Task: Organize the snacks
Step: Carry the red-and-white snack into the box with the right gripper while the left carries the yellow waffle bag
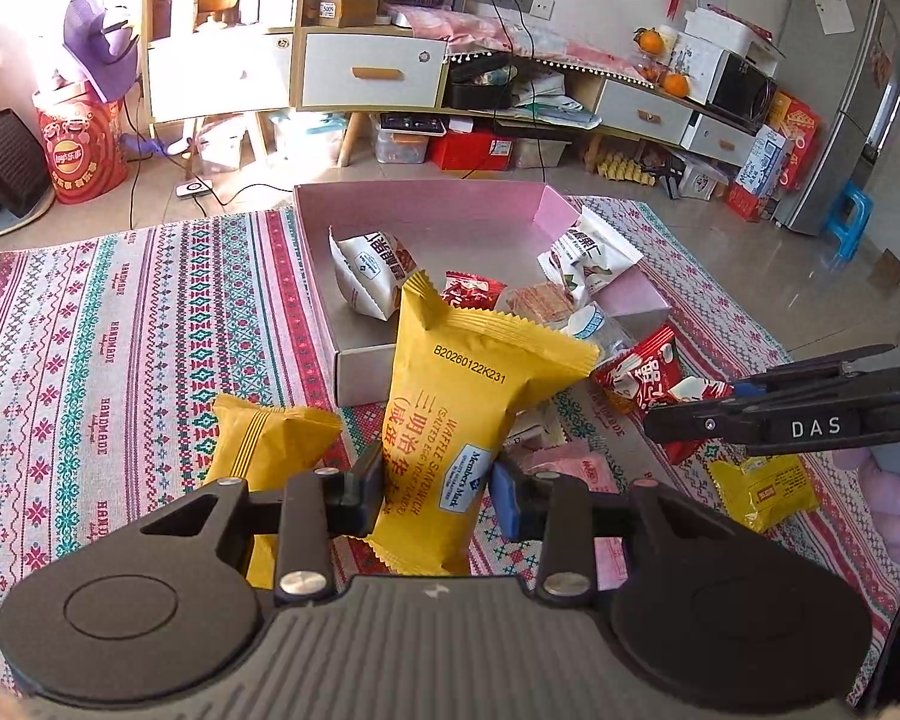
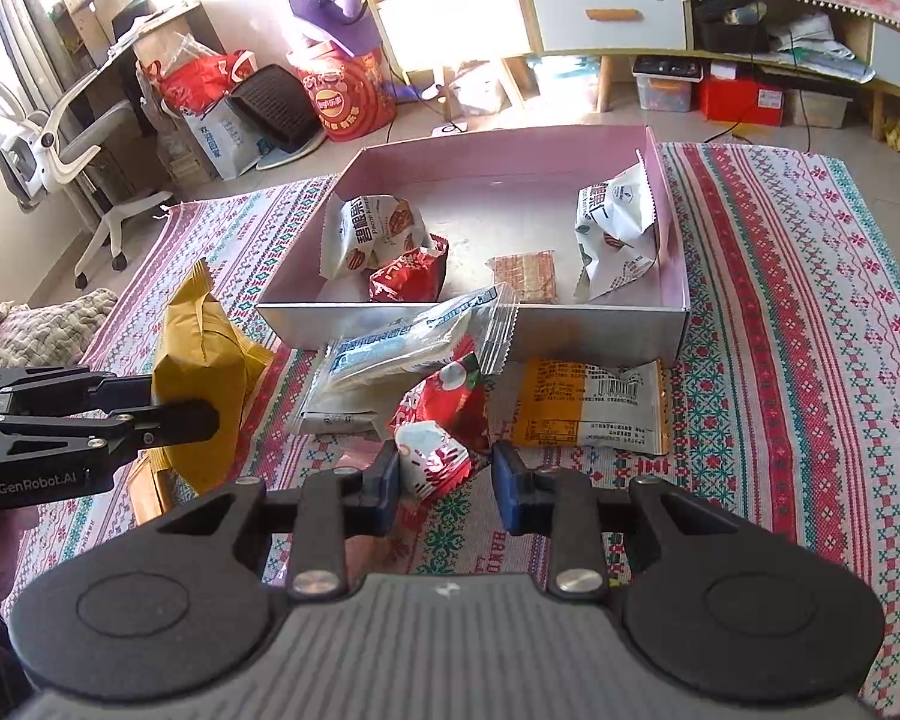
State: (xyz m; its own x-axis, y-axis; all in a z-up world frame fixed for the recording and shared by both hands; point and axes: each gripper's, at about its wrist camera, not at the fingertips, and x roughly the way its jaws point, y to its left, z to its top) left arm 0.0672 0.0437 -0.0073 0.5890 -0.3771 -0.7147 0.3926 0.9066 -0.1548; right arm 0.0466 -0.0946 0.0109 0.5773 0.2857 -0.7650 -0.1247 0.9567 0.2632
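Snacks lie partly inside the pink box (image 2: 672, 300), which sits straight ahead of both sets of fingers on the patterned cloth (image 1: 120, 330) of the desk, and partly loose on the cloth in front of it. In the box are two white pouches, a small red packet (image 2: 411, 276) and a flat brown wafer bar (image 2: 525, 276). The large yellow waffle sandwich pack (image 1: 450, 420) stands upright between the fingers of the left gripper (image 1: 438, 489), which are closed on its lower half; its crimped top rises ahead of the fingertips, towards the box. A second yellow pack (image 1: 258, 444) lies just left of those fingers. The right gripper (image 2: 444, 480) has its fingers partly open around a small red-and-white packet (image 2: 435, 456); the left pad looks to touch it and the right pad stands clear, so nothing is held yet. Just beyond it lie a clear-wrapped bar (image 2: 414, 354) and an orange-and-white packet (image 2: 588, 408). These pillow packs are probably light, air-filled and slick, with brittle contents, so a gentle pinch across the body, or on a crimped end seam, should hold best
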